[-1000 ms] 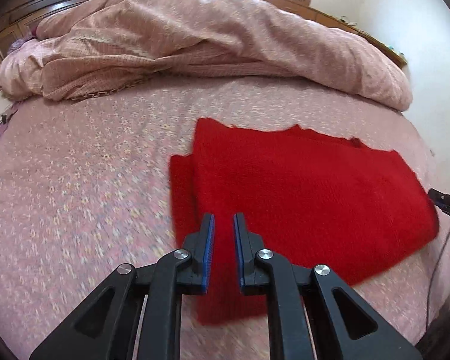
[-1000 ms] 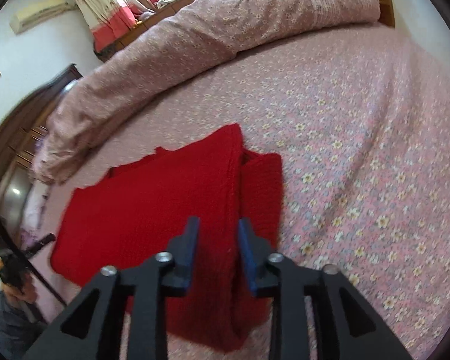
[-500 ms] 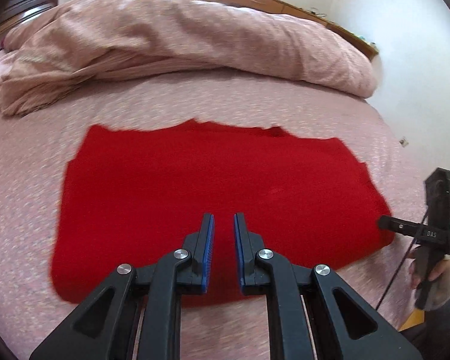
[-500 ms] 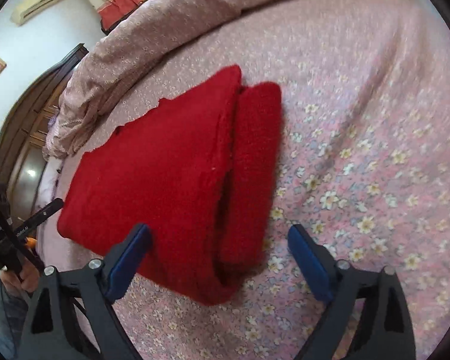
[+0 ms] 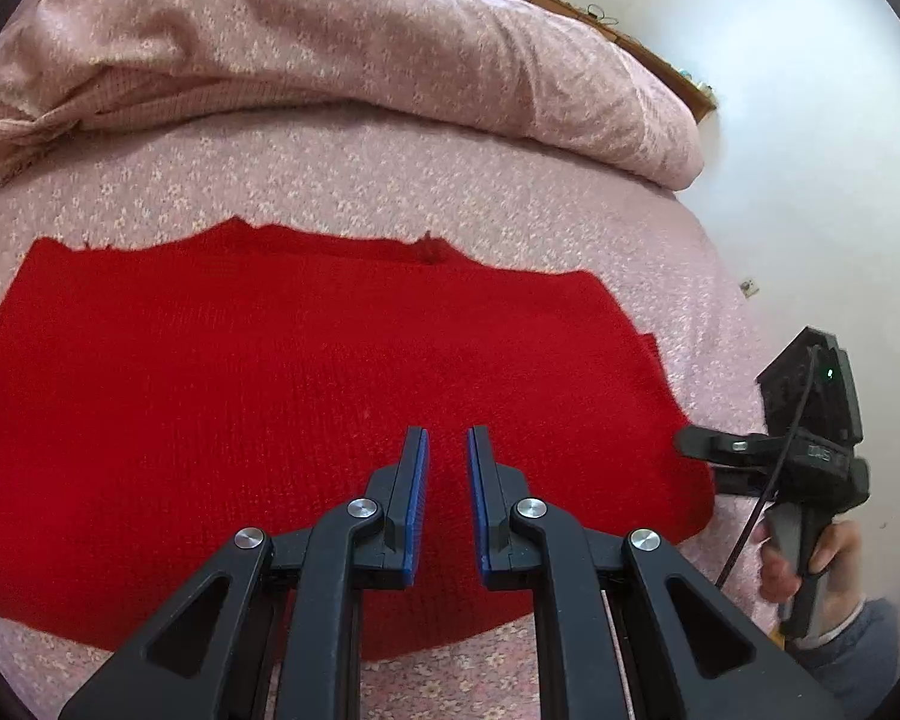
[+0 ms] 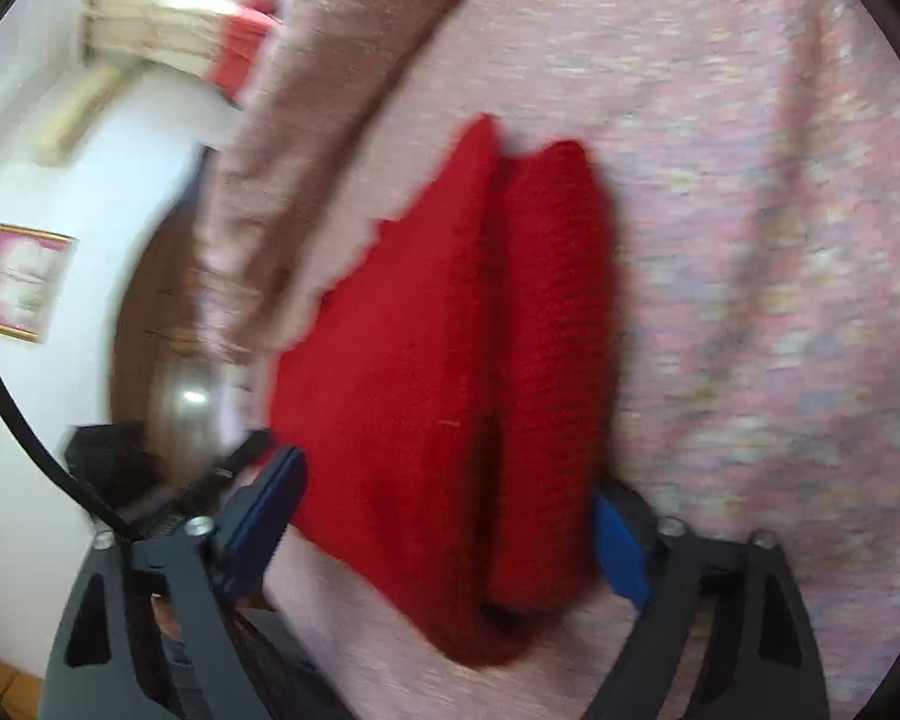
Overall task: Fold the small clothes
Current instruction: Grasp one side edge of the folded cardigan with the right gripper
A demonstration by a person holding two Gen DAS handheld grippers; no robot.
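A red knit garment (image 5: 270, 390) lies folded in a wide band on the pink flowered bedsheet (image 5: 390, 180). My left gripper (image 5: 447, 438) hovers over the middle of its near edge, shut, with nothing between the blue pads. At the garment's right end sits my right gripper (image 5: 690, 450). In the right wrist view the doubled end of the garment (image 6: 420, 330) lies between the wide jaws of the right gripper (image 6: 450, 480), which are closing. Both pads are close to the cloth, but blur hides whether they press on it.
A bunched pink duvet (image 5: 330, 48) fills the far side of the bed. A white wall (image 5: 810, 120) runs along the right edge. A person's hand (image 5: 822, 558) holds the right gripper's handle. Dark wooden furniture (image 6: 144, 330) and a framed picture (image 6: 18, 282) stand beyond the bed.
My left gripper has slid from the garment's left end to its middle, still shut. My right gripper spread its jaws wide, sank and rolled, and now straddles the garment's end.
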